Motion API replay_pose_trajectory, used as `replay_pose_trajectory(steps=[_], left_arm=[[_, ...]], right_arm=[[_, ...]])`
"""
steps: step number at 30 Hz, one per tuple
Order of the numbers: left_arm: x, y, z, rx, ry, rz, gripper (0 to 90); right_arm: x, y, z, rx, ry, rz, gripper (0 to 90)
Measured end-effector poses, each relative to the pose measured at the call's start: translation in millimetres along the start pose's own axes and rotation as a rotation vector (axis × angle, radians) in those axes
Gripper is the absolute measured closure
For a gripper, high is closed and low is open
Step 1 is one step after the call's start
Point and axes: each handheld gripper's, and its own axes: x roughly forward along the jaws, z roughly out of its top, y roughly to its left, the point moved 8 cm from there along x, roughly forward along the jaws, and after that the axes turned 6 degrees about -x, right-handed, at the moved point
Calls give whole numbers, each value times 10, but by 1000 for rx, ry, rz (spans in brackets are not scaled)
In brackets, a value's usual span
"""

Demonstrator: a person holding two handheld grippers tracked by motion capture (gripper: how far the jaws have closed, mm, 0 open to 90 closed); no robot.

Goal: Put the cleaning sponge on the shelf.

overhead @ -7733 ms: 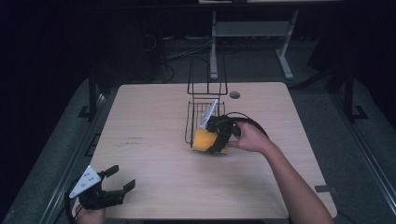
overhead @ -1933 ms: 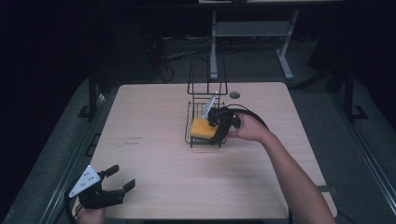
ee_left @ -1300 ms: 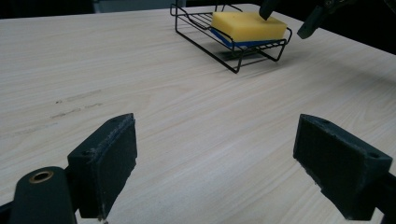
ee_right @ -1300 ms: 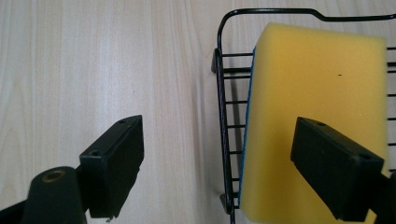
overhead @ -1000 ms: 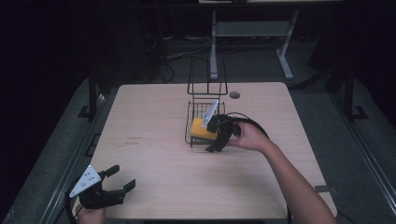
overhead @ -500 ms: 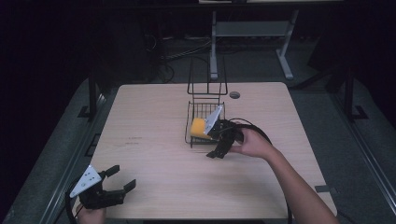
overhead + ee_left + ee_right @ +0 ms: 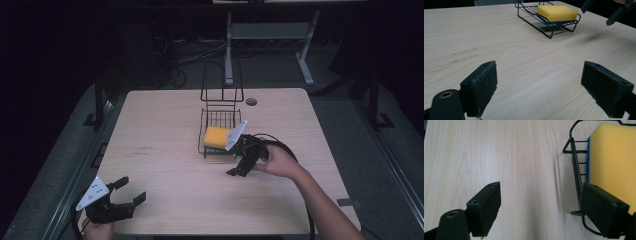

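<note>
The yellow sponge (image 7: 216,136) lies in the wire rack (image 7: 219,118), so placing looks done. The right gripper (image 7: 243,162) hangs just beside the rack, jaws apart and empty; next it probably only needs to clear away. The left gripper (image 7: 120,200) rests apart at the table's near edge.

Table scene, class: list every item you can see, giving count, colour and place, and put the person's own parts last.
Table: one, light wood, centre of the high view.
Wire rack: one, black, on the table's far middle, with a tall back frame and a low tray.
Sponge: one, yellow with a blue underside, lying in the rack's tray.
Metal stand: one, grey, on the floor beyond the table.
Left gripper: one, black, open, at the table's near left edge.
Right gripper: one, black, open, just right of the rack, holding nothing.
Right hand: one, holding the right gripper.
</note>
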Motion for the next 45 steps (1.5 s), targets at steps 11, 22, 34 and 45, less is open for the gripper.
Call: replay_pose_trajectory(steps=[11,22,34,45], left_arm=[[19,-6,-2,4,6,-5,128],[29,-22,-5,10,9,-5,129],[26,-12,-5,12,10,-2,129],[27,-17,-6,12,11,0,128]], right_arm=[[-24,153,-232,39,-8,-8,170],[-77,272,-447,75,3,-18,169],[-127,328,-637,108,8,-25,170],[-143,431,-807,132,25,-28,169]])
